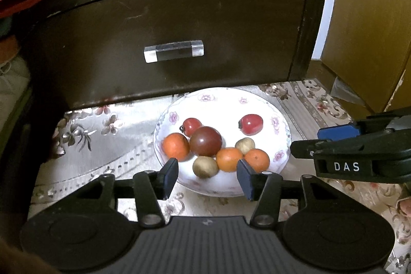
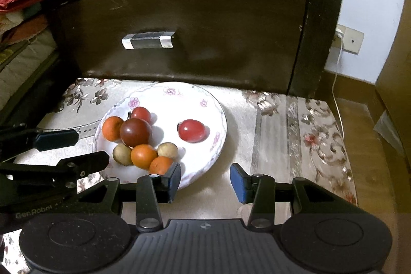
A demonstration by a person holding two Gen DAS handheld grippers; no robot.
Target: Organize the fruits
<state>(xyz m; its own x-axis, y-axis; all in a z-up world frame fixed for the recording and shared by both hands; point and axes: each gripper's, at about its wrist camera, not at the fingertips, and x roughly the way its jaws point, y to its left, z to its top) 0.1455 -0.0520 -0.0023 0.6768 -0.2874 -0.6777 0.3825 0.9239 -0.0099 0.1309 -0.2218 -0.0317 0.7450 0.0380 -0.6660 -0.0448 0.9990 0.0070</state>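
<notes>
Eight fruits crowd the plate's (image 1: pixel 278 125) lower middle, so both released claws, left (image 1: pixel 207 175) and right (image 2: pixel 205 181), hover there, nothing grasped.

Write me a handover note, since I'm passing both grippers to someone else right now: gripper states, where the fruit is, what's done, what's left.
Left gripper: open, empty, at the plate's near rim.
Right gripper: open, empty, at the plate's near right edge.
Fruit: all eight on the floral plate: three orange fruits, two brown ones, a dark tomato, two red ones, one apart at the right.
Done: nothing sorted, as far as I can see.
Left: grouping the fruit; no second container in view.
</notes>
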